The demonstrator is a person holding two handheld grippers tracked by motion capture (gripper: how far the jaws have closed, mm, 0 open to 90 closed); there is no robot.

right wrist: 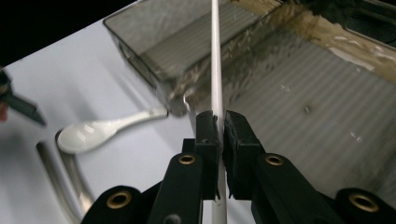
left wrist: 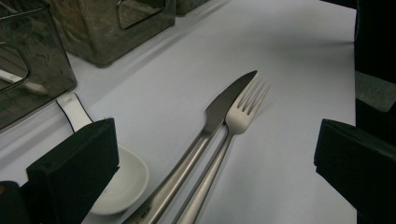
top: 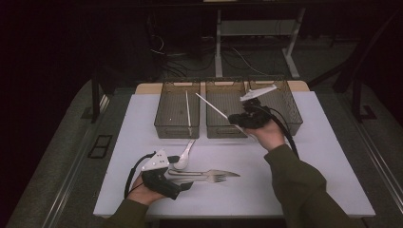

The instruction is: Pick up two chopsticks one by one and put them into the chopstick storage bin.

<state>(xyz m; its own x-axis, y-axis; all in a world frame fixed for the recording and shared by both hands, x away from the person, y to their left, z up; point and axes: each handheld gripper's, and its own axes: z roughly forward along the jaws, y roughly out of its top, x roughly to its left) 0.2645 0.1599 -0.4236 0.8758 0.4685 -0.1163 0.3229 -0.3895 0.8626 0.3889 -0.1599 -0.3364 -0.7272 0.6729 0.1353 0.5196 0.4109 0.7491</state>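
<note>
The right hand-held gripper [right wrist: 220,126] is clenched on a thin white chopstick [top: 212,106], held in the air over the middle of three clear smoked-plastic bins [top: 225,129]. The sorting step in hand looks like carrying it toward the left bin [top: 176,129], where another chopstick lies; next, line it up lengthwise and release. The left hand-held gripper [left wrist: 215,158] rests released on the worktop [top: 304,180], astride a steel knife [left wrist: 219,109] and fork [left wrist: 243,114].

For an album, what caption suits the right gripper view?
Hand-held gripper shut on a white chopstick above a clear bin.

I read this as a lab or test room, not a kitchen. The white counter [top: 304,156] stands on a bare grey floor [top: 62,166] in a dark room. Behind the counter, loose cables [top: 166,59] trail across the floor around a metal desk frame [top: 252,33]. Three bins [top: 178,128] line the counter's far edge.
</note>
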